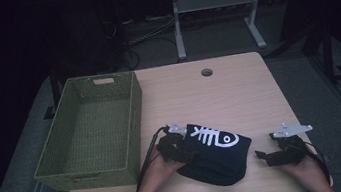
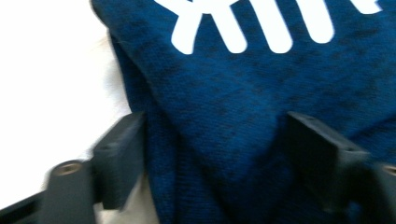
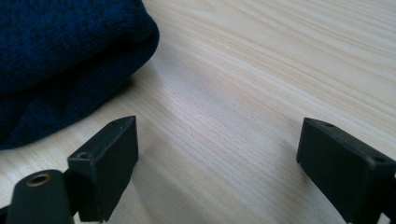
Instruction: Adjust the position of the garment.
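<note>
High view, wooden table (image 1: 238, 91), green basket (image 1: 90, 132), dark room.

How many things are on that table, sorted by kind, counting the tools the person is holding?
Folded dark blue garment with a white fishbone print: 1
Green woven basket: 1
Hand-held grippers: 2, the left hand-held gripper at the garment's edge and the right hand-held gripper beside it
Total: 4

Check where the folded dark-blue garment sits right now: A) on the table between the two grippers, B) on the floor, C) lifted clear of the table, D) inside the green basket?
A: the folded garment lies on the table, right of the green basket, with the left gripper at its edge and the right gripper apart.
</note>
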Motion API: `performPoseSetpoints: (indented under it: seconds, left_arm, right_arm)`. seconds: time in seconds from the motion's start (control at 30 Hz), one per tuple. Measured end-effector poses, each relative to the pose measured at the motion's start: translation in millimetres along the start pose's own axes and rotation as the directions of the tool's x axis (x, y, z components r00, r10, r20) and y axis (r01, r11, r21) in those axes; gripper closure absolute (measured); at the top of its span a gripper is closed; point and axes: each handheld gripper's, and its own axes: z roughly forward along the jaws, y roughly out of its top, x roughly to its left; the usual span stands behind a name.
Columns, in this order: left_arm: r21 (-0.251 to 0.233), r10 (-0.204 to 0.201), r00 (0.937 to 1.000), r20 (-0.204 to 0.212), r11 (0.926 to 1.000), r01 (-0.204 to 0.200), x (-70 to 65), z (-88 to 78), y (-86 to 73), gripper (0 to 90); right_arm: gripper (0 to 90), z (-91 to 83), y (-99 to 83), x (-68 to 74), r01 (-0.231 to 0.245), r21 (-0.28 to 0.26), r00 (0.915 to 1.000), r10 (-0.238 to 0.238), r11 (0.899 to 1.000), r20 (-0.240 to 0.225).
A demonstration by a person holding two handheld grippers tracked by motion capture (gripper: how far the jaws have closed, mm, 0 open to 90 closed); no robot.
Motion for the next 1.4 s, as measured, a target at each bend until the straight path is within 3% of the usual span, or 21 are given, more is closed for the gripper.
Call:
performPoseSetpoints:
  seconds: [0.17,0.33,0.5,0.53,0.7,0.93,1.4]
  left_arm:
    - [0.028,-0.001,0.9987,0.051,0.9996,0.000,0.3,-1.5,2.3,42.9]
    - [0.041,-0.018,0.9976,0.067,0.9991,0.015,-0.3,-1.2,4.2,54.5]
    - [0.050,-0.008,0.9975,0.071,0.9987,0.004,-2.3,-1.8,7.5,64.9]
    - [0.054,-0.001,0.9973,0.074,0.9985,-0.003,-1.5,-2.2,7.9,65.7]
    - [0.045,-0.050,0.9928,0.109,0.9980,0.045,2.9,-3.6,8.3,69.1]
    - [0.045,-0.039,0.9944,0.099,0.9984,0.035,-0.1,-7.1,10.3,69.6]
    - [-0.002,-0.028,0.9910,0.131,0.9996,0.029,-4.1,-26.0,19.8,71.1]
  right_arm:
    - [12.1,0.4,0.2,0.0,0.000,-0.001,1.0000,0.000,1.000,0.000]
    - [12.1,0.4,0.2,-0.1,0.001,-0.001,1.0000,-0.001,1.000,0.000]
    - [12.1,0.5,0.2,0.0,-0.001,-0.002,1.0000,0.001,1.000,0.000]
    - [12.1,0.4,0.2,-0.1,0.001,-0.001,1.0000,-0.001,1.000,0.000]
    - [12.1,0.5,0.3,0.0,-0.002,-0.002,1.0000,0.002,1.000,0.000]
    - [12.1,0.4,0.2,-0.2,0.000,-0.002,1.0000,0.000,1.000,0.000]
    - [12.2,0.4,0.2,-0.3,0.001,-0.001,1.0000,-0.001,1.000,0.000]
